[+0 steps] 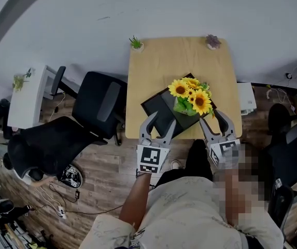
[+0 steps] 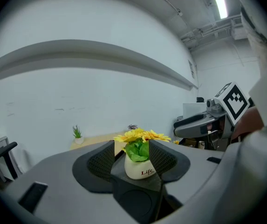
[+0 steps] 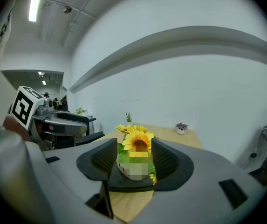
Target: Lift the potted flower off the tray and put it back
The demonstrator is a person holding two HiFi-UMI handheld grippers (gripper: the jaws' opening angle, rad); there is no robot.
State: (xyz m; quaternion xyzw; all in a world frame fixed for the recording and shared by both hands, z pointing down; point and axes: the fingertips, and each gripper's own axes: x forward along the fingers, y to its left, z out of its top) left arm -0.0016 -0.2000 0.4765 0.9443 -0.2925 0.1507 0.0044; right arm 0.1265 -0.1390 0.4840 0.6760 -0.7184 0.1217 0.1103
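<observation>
**L tongs** [image 1: 163, 120]: jaws stand wide apart w/ nothing gripped. In the head view we see the tips overlapping the near-left edge of the black tray [image 1: 156, 108]; whether they touch it we cannot tell. In the left gripper view the white pot [image 2: 140, 168] shows in the gap betw. the two pads, but beyond them and untouched.

**Tray:** lies at an angle on the front half of the pale wooden desk [image 1: 164, 61], one corner toward us.

**Potted flower** [image 1: 189, 100]: stands upright on the tray, toward its right part. It has yellow sunflower heads above green leaves.

**R tongs** [image 1: 211, 117]: jaws also apart and empty. The tips sit just beside the tray's near-right edge, below the blooms as the head view shows them. In the right gripper view we see the flower centred in the gap, ahead of the pads and w/o contact.

**Surroundings, L to R:**
- A black office chair [image 1: 99, 105] stands on the wood floor [image 1: 107, 165] beside the desk's left edge.
- A small green plant [image 1: 136, 44] sits at the desk's far-left corner.
- A purple-topped plant [image 1: 213, 41] sits at the far-right corner.
- Both small plants are well apart from the tray.
</observation>
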